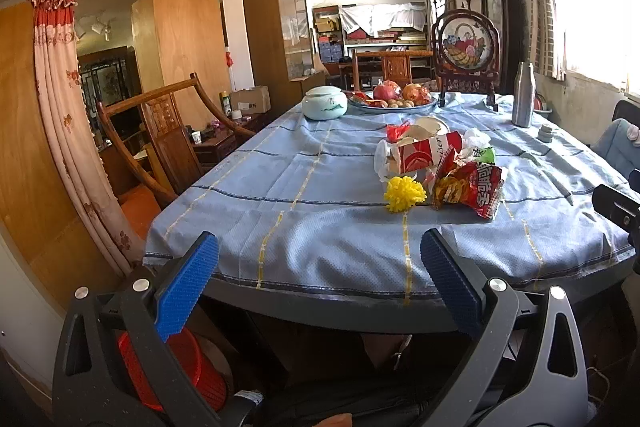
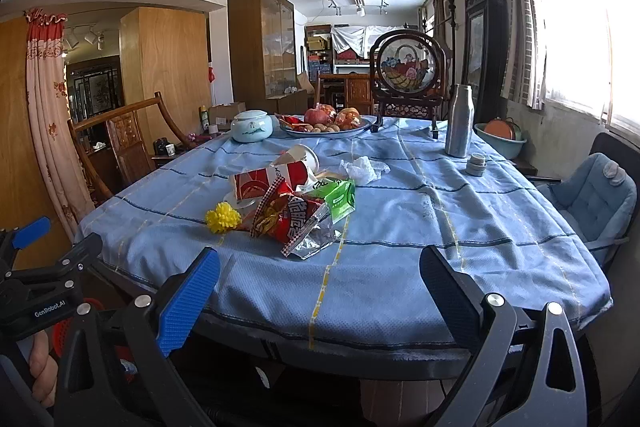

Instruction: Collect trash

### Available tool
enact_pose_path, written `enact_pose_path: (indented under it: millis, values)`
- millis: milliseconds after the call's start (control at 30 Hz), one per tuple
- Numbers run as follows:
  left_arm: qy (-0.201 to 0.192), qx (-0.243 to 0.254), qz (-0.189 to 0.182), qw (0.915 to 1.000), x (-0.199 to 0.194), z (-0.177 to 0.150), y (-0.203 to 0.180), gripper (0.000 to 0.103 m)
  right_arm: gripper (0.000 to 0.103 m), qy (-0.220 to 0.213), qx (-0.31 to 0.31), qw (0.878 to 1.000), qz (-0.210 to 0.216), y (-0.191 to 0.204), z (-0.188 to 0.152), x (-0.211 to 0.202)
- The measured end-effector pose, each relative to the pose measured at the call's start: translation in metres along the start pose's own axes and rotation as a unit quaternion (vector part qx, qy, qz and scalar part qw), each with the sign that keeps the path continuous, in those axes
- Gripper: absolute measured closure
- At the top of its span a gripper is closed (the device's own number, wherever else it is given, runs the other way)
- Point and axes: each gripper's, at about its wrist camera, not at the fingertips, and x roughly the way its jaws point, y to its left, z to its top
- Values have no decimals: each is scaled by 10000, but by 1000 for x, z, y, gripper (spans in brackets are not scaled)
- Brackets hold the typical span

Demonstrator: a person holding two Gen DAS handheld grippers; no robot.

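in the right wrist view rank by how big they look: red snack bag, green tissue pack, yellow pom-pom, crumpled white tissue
1. red snack bag
2. green tissue pack and crumpled white tissue: look alike, and the tissue lies farther back, so unranked
3. yellow pom-pom

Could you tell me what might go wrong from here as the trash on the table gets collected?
1. The chip bag lies open, so a careless lift might spill crumbs onto the tablecloth.
2. The cup, green packet and yellow pompom touch the bag, so one grab may drag its neighbours.
3. The red basket sits low under the table edge, so a drop could miss.
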Motion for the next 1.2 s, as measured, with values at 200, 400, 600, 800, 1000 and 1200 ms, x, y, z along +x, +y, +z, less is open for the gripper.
enact_pose_path:
  millis: [200,400,600,800,1000,1200]
  values:
    - [128,-76,-89,9998,12,-5,3,6,5,70,64,9999,42,-5,-4,8]
    - [384,-326,-156,9986,33,-9,21,6,5,176,178,9997,-19,-17,-5,20]
    - [871,-672,-193,9937,75,-17,48,6,5,521,382,9978,170,-26,-6,60]
    - [1269,-838,-311,9879,116,-19,60,7,5,1192,149,9916,478,1,-8,128]
    - [1239,-710,-568,9881,135,-9,54,6,5,1582,319,9838,778,12,1,179]
    - [1069,-321,-1004,9887,145,12,29,6,5,1872,371,9770,950,19,1,209]
